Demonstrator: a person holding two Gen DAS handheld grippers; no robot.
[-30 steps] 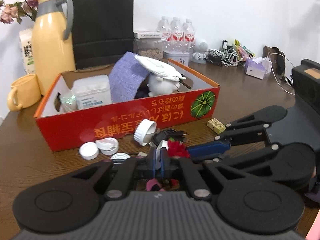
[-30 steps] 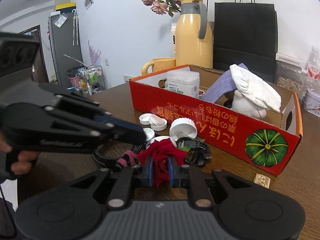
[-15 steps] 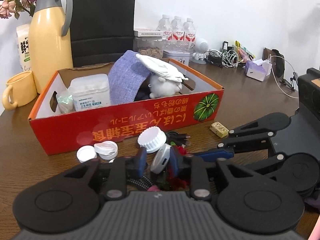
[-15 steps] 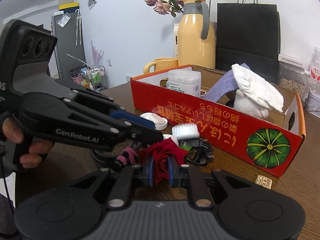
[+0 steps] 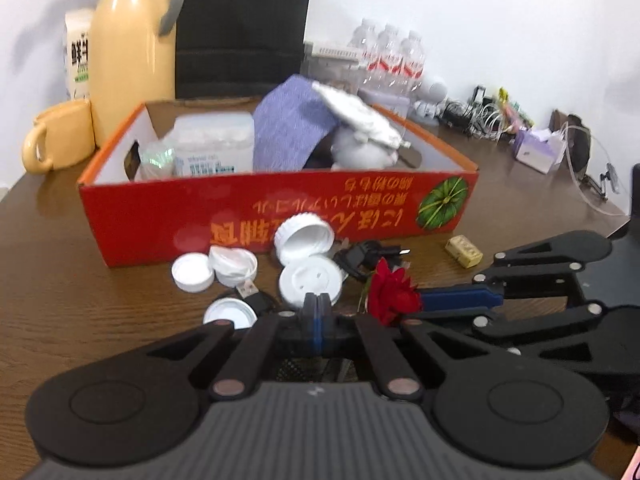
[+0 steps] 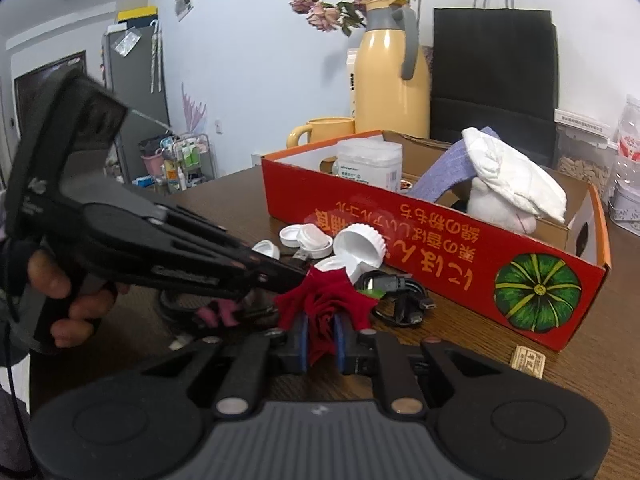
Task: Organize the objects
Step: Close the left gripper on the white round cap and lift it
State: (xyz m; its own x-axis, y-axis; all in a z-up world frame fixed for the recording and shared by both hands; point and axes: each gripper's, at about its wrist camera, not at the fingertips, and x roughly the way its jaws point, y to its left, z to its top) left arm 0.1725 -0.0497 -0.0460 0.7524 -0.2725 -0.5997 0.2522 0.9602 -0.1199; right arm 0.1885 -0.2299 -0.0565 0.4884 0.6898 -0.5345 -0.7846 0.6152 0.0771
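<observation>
The right gripper (image 6: 320, 334) pinches a red rose (image 6: 325, 300) between its blue pads (image 6: 302, 338); the petals spill out past the fingertips and hang just above the table (image 6: 500, 364). In the left wrist view the same rose (image 5: 390, 294) sits at the tip of the right gripper (image 5: 424, 300), which reaches in from the right.

The left gripper (image 5: 317, 312) has its fingers pressed together with nothing plainly between them. Just beyond its tips lies a flat white lid (image 5: 311, 282), close enough that it may touch the fingertips, though the blur leaves that unsure. In the right wrist view the left gripper (image 6: 296, 278) comes in from the left, its tips right beside the rose.

Around the lid lie more caps: a ridged cap (image 5: 305, 236) tipped on its side against the red box (image 5: 280, 216), and three small caps (image 5: 192, 272) to the left. A black cable (image 5: 360, 256) is coiled between the ridged cap and the rose, and a USB plug (image 5: 248, 290) lies near the left fingertips. A small yellow block (image 5: 464, 251) sits apart to the right.

The box stands just behind the clutter and holds a clear tub (image 5: 214, 146), a purple cloth (image 5: 290, 128) and a white plush (image 5: 360, 148). Behind it are a yellow jug (image 5: 132, 52), a mug (image 5: 60, 140) and a black bag (image 5: 244, 28).
</observation>
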